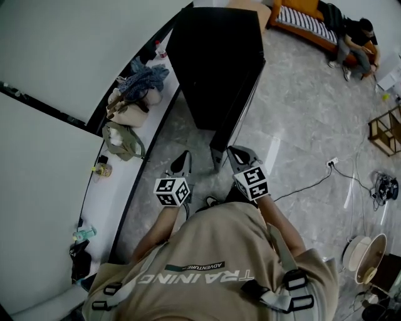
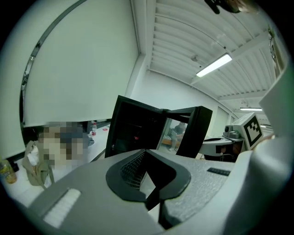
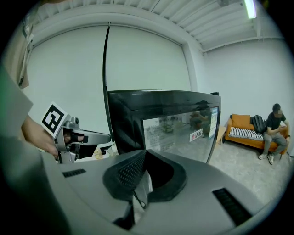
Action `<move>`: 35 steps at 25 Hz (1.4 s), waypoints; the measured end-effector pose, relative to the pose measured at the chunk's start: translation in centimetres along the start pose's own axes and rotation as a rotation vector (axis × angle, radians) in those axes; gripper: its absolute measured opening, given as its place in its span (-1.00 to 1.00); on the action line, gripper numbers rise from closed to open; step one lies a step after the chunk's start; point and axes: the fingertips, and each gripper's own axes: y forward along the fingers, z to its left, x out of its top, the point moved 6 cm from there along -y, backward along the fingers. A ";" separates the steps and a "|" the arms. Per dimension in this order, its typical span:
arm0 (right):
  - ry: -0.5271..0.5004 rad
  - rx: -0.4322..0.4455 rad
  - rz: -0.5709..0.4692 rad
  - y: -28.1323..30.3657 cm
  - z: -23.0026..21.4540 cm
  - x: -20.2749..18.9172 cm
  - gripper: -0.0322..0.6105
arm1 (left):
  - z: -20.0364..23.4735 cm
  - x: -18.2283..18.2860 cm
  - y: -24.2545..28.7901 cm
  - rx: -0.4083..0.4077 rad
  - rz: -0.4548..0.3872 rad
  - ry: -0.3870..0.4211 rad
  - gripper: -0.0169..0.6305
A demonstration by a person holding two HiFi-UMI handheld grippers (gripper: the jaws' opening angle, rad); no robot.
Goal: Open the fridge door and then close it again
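The black fridge [image 1: 213,56] stands ahead of me on the grey floor, and its glass door [image 1: 237,119] is swung partly open toward me. In the left gripper view the dark inside of the fridge [image 2: 133,133] shows beside the open door [image 2: 195,131]. The right gripper view faces the door's reflective glass [image 3: 179,124]. My left gripper [image 1: 182,164] and right gripper [image 1: 242,157] are held side by side just short of the door's near edge, touching nothing. On both, the jaws sit close together with nothing between them.
A white ledge [image 1: 103,200] along the left wall carries bags [image 1: 135,88] and a bottle [image 1: 161,50]. A person sits on an orange sofa [image 1: 301,19] at the far right. A cable and power strip [image 1: 332,163], a fan [image 1: 363,254] and a wooden rack [image 1: 385,131] are at the right.
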 end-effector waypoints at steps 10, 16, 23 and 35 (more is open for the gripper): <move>-0.040 0.127 0.009 3.3 1.0 1.5 -0.91 | 2.2 -0.6 -1.4 0.118 -0.010 -0.063 -0.95; -0.053 0.203 -0.009 6.0 1.3 2.5 -0.91 | 3.4 1.1 -0.4 0.145 0.005 -0.034 -0.95; -0.041 0.291 -0.031 8.7 1.6 3.4 -0.91 | 5.4 2.1 0.0 0.212 0.017 -0.041 -0.95; -0.082 0.415 -0.043 13.1 1.3 5.3 -0.91 | 7.8 3.3 1.2 0.316 0.019 -0.037 -0.95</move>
